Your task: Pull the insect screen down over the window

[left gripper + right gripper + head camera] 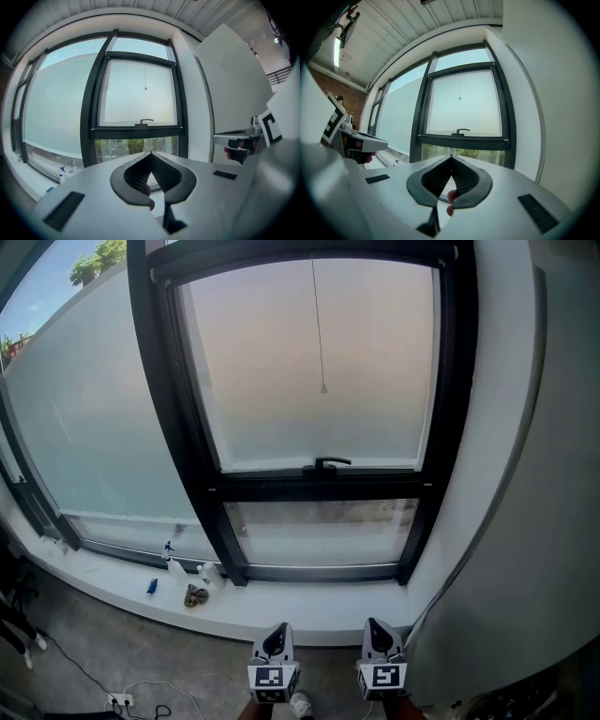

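Still at the start: screen up, cord untouched

We hold both tools low at six o'clock of the head view, well apart from the window (319, 362). The left gripper (278, 630) and right gripper (377, 626) each have jaws pressed together on nothing. At twelve o'clock the pull cord (318, 324) hangs from the top rail (300, 257), its bead (323, 388) free above the handle (326, 463). We judge the insect screen is rolled up there. Reaching, pinching the cord and drawing down are all left.
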Demonstrator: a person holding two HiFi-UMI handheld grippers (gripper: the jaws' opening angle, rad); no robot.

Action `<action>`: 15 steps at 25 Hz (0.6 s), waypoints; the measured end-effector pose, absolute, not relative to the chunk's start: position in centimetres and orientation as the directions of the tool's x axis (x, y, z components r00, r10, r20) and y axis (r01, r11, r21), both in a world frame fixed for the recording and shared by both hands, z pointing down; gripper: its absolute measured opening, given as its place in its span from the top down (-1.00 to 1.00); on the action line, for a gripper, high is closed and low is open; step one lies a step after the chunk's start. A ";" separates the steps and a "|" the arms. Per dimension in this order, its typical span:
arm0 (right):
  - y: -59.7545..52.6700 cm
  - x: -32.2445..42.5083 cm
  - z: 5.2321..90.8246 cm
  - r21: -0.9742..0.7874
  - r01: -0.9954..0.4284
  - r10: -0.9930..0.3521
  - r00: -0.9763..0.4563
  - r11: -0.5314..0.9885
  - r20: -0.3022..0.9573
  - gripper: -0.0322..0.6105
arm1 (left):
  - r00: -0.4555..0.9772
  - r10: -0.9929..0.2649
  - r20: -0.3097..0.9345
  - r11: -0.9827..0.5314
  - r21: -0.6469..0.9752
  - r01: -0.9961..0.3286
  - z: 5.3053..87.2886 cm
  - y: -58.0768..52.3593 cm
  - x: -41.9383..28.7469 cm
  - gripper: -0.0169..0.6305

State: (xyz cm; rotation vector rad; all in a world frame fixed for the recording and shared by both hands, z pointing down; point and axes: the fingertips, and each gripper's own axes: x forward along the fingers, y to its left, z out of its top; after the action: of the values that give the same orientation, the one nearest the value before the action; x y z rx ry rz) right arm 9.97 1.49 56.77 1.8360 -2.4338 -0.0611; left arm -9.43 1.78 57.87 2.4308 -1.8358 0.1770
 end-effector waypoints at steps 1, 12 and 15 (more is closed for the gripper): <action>0.7 9.8 56.7 0.090 -0.961 -0.965 -0.257 0.261 0.053 0.89 | 0.261 -0.953 0.154 -0.264 -0.001 -0.965 57.7 1.1 -10.1 0.94; -6.5 5.1 55.5 0.100 -0.956 -0.961 -0.275 0.277 0.032 0.89 | 0.263 -0.954 0.140 -0.266 -0.002 -0.964 55.8 -6.9 -14.8 0.94; -8.1 4.8 55.8 0.100 -0.965 -0.970 -0.239 0.243 0.047 0.89 | 0.278 -0.950 0.142 -0.284 -0.024 -0.958 55.9 -8.8 -15.7 0.94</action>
State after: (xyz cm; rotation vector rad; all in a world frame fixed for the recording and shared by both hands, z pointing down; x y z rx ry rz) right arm 4.80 -8.07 55.82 1.8727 -2.3967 -0.0763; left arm -15.73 -8.79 55.86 2.4581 -1.8383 0.1980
